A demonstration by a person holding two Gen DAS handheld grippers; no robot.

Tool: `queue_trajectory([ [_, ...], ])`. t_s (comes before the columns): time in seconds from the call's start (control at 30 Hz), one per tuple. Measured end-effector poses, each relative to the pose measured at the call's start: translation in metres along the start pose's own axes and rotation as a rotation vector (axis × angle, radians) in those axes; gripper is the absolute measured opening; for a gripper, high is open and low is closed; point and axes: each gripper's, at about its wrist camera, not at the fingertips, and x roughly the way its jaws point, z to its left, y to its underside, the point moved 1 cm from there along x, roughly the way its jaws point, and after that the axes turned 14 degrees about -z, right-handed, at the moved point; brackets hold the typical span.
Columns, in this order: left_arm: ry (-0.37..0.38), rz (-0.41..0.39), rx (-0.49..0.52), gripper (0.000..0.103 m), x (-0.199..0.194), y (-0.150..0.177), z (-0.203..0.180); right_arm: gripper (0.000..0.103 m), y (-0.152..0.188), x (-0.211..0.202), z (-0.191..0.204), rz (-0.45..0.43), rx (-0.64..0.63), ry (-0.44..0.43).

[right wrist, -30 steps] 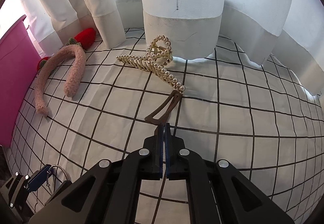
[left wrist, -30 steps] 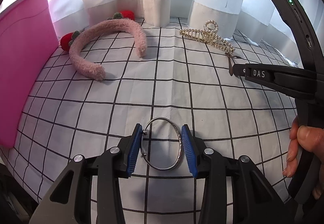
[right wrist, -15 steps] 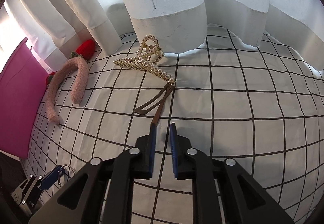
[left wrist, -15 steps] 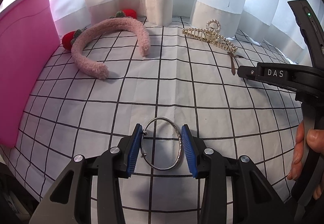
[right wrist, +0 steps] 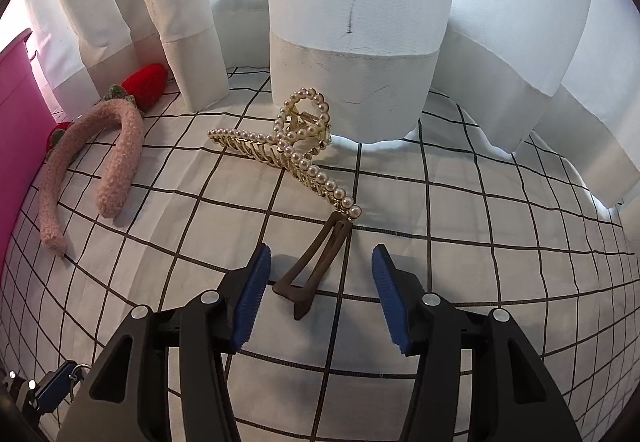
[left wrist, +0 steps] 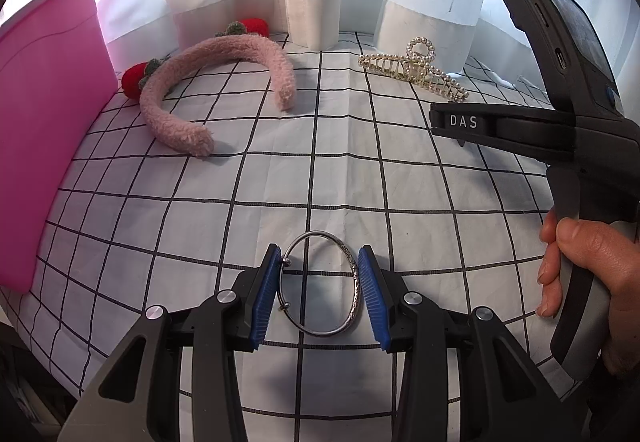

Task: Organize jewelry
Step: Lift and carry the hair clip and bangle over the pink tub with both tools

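The left gripper is clamping a thin silver bangle between ribbed blue pads, low in the frame's centre. The right gripper, shut a second ago, is now gaping around a flat brown triangular hair clip. Beyond are lying a pearl claw clip, a fuzzy pink headband and, at left, a pink bin.

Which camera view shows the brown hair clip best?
The right wrist view: the brown hair clip lies whole on the checked cloth between the open jaws. In the left wrist view the right gripper hides nearly all of it.
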Motion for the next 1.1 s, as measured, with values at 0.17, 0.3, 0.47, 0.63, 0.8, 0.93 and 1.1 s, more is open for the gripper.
queue_trajectory([
  [0.17,0.0,0.001,-0.002,0.039,0.0,0.0,0.0,0.012,0.001,-0.004,-0.005,-0.009,0.013,-0.01],
  [0.3,0.001,0.004,-0.008,0.039,-0.001,0.001,0.001,0.012,0.006,-0.012,-0.014,-0.018,0.04,-0.031],
  [0.47,0.007,0.003,-0.02,0.039,-0.004,0.0,0.002,0.012,0.013,-0.028,-0.02,-0.033,0.052,-0.05],
  [0.63,0.012,-0.013,-0.031,0.039,-0.013,-0.006,0.007,0.012,0.014,-0.045,-0.015,-0.04,0.05,-0.074],
  [0.8,0.014,-0.037,-0.039,0.039,-0.028,-0.018,0.014,0.012,0.01,-0.068,-0.015,-0.054,0.046,-0.094],
  [0.93,0.015,-0.058,-0.035,0.039,-0.04,-0.027,0.02,0.012,0.006,-0.081,-0.006,-0.066,0.051,-0.111],
  [1.1,0.013,-0.096,-0.029,0.039,-0.059,-0.042,0.029,0.012,-0.002,-0.099,0.004,-0.086,0.048,-0.131],
])
